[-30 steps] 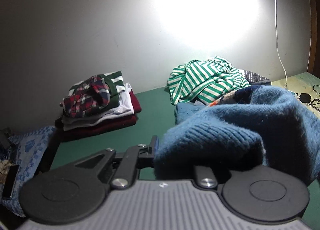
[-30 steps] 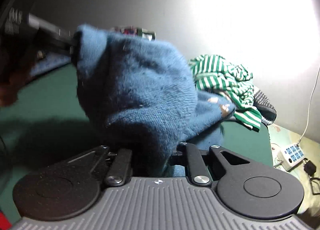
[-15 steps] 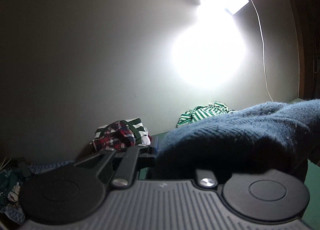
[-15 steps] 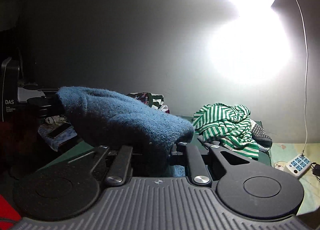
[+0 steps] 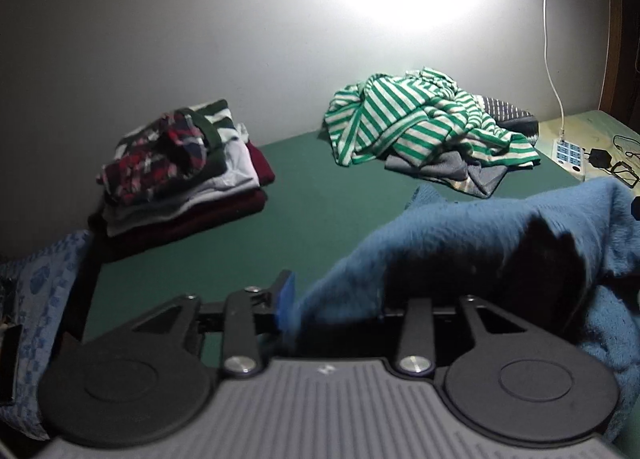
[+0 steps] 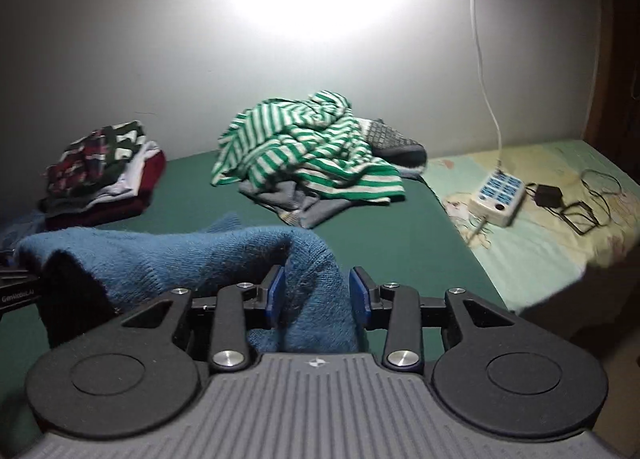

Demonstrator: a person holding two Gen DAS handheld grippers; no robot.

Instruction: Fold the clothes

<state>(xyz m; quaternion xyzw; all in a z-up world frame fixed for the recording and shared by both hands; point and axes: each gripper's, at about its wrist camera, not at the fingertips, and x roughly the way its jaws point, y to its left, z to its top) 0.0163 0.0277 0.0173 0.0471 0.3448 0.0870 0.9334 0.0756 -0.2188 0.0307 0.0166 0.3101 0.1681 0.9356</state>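
Both grippers have just been opening, with the blue knit sweater (image 6: 168, 255) still lying between the jaws. Right gripper (image 6: 316, 295): pads parted, a fold of knit standing loose between them with a visible gap on the right pad's side, so released. Left gripper (image 5: 340, 299): left pad clear of the cloth, right finger buried under the knit; reads as released too. The sweater sits on the green sheet (image 5: 320, 199), nearer the cameras than the striped green-and-white pile (image 6: 308, 147), and well apart from it. Its long axis runs roughly side to side between the two grippers, as a raised, humped ridge rather than flat. Risk, as judged: the fuzzy knit could snag on a pad as the grippers withdraw and drag the fold open; the hump may also slump unevenly. Folded stack (image 5: 184, 167) sits left of the striped pile.
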